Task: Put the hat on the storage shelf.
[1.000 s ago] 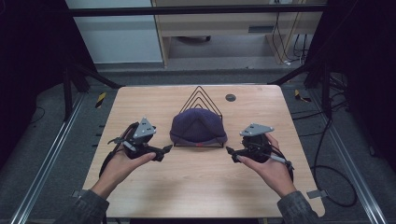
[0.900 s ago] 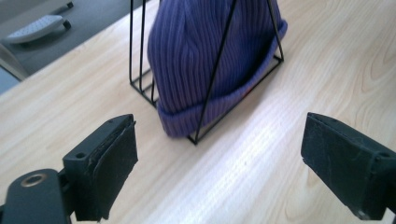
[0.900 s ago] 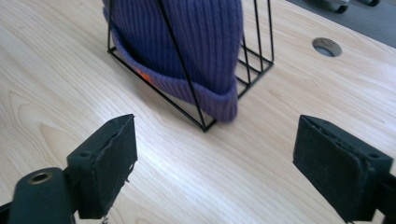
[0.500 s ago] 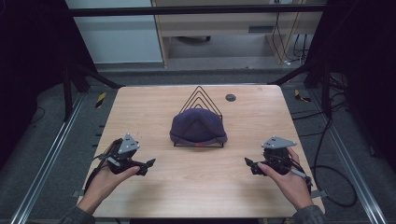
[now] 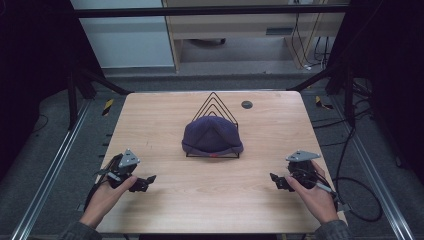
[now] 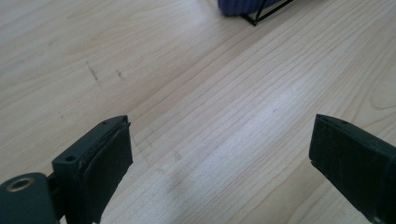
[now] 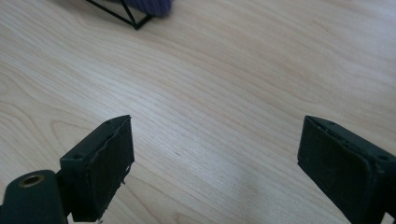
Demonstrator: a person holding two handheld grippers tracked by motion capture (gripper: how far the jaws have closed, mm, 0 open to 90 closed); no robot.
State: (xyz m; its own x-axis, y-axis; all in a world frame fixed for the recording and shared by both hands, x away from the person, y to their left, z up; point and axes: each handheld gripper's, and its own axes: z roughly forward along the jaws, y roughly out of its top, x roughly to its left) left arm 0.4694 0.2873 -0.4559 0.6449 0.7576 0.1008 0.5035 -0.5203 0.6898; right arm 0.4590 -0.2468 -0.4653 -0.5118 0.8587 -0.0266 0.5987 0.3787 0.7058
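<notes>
A pale wooden worktop [image 5: 165, 125] carries a purple cap [image 5: 212, 136] on a wire rack [image 5: 215, 100]. Left tool [image 5: 145, 182] and right tool [image 5: 276, 181] are held wide apart near the front corners, aimed inward.

A pale wooden worktop [image 5: 165, 125] is seen. A black wire rack [image 5: 216, 104] draped with a purple cap [image 5: 212, 137] stands mid-worktop; beyond the rack, a small dark disc [image 5: 246, 104] lies.

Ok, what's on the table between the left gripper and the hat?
Nothing: between the left gripper and the hat on its wire rack there is bare wood, in the high view and the left gripper view.
</notes>
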